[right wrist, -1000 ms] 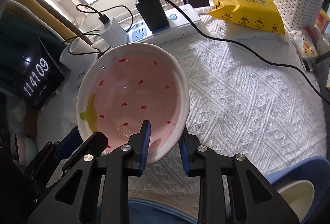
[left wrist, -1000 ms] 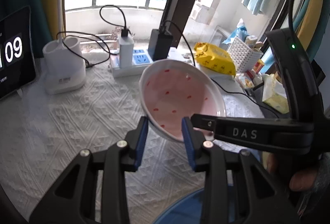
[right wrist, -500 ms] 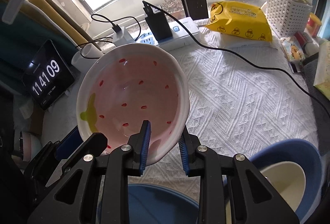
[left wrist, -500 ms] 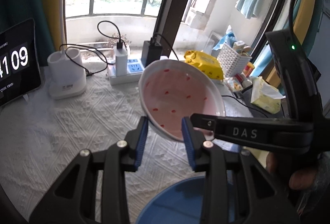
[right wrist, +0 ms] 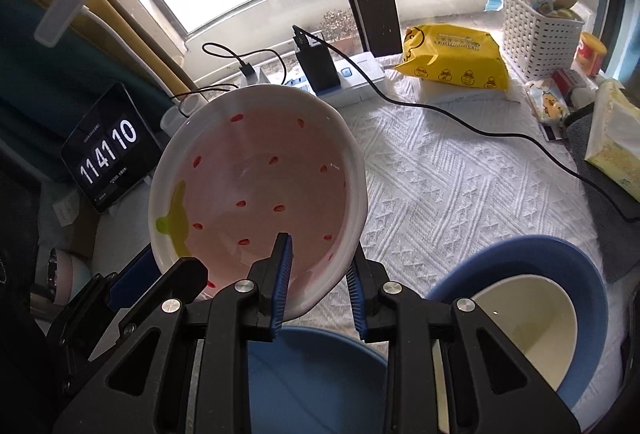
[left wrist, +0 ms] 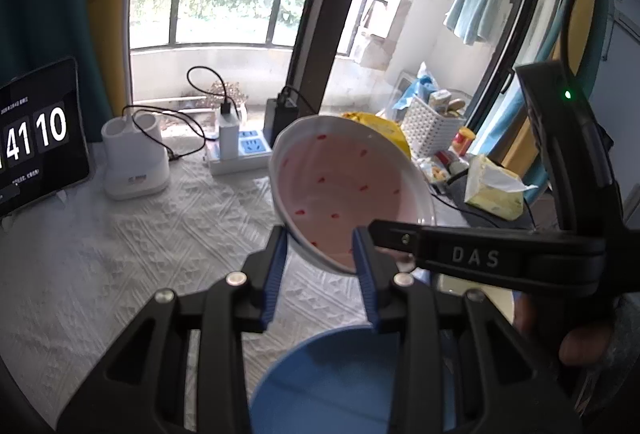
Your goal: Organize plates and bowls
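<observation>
- jaws first: my left gripper (left wrist: pixel 320 258) is clamped on the near rim of the pink bowl (left wrist: pixel 344 190), one blue pad either side of the edge.
- my right gripper (right wrist: pixel 320 274) is clamped on the same bowl's (right wrist: pixel 256 186) rim from the other side, one pad inside the bowl, the other outside.
- the bowl is pink inside with red flecks, a yellow-green mark and a white rim; it hangs tilted in the air above the table, held between both tools.
- directly beneath it i see a blue bowl (right wrist: pixel 312 378) at the table's near edge.
- right of that, a second blue bowl (right wrist: pixel 532 262) with a cream bowl (right wrist: pixel 524 322) nested inside.
- white textured tablecloth (right wrist: pixel 460 186) covers the table.
- farther back: power strip (right wrist: pixel 356 74), yellow wipes pack (right wrist: pixel 452 62), white basket (right wrist: pixel 536 30), clock display (right wrist: pixel 108 150).
</observation>
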A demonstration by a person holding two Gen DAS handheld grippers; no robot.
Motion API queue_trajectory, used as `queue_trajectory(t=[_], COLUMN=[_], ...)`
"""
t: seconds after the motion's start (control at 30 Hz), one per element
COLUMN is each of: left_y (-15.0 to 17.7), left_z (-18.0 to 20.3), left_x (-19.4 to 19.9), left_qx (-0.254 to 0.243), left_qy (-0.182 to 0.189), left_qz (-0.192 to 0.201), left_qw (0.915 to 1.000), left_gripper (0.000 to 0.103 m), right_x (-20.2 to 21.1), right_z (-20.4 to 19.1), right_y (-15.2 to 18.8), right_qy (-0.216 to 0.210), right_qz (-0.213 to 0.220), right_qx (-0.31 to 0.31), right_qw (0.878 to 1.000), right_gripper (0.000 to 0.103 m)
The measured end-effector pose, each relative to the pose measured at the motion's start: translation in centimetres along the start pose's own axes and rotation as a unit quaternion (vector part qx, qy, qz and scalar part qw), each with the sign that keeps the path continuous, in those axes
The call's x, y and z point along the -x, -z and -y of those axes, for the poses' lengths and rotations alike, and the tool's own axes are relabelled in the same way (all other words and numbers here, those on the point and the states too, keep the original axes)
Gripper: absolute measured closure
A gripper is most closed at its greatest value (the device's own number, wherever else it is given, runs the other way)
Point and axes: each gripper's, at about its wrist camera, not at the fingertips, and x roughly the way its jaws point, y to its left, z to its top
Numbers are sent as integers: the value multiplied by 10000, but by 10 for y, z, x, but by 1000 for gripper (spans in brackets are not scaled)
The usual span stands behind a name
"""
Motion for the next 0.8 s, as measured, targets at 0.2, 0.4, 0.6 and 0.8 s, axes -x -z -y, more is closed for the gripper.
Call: queue_trajectory(t=[0.2,0.4,0.6,0.8], left_y=[3,7,12,16], left_z=[7,17,28,40], left_x=[11,19,23,27], left_qx=[-69,-132,-190,-271], left_qy=[3,32,82,132], left_qz=[75,123,121,121], left_qw=[9999,9998,9997,9995], left_gripper=[68,68,68,68], right_x=[14,26,38,48], right_z=[2,5,12,21], right_y=[8,17,25,32], right_qy=[-30,-63,-60,-58], right_qz=[85,142,215,267], right_qx=[12,-9,-40,-99], right_qw=[10000,9999,9997,9996], right_gripper=[74,74,74,74])
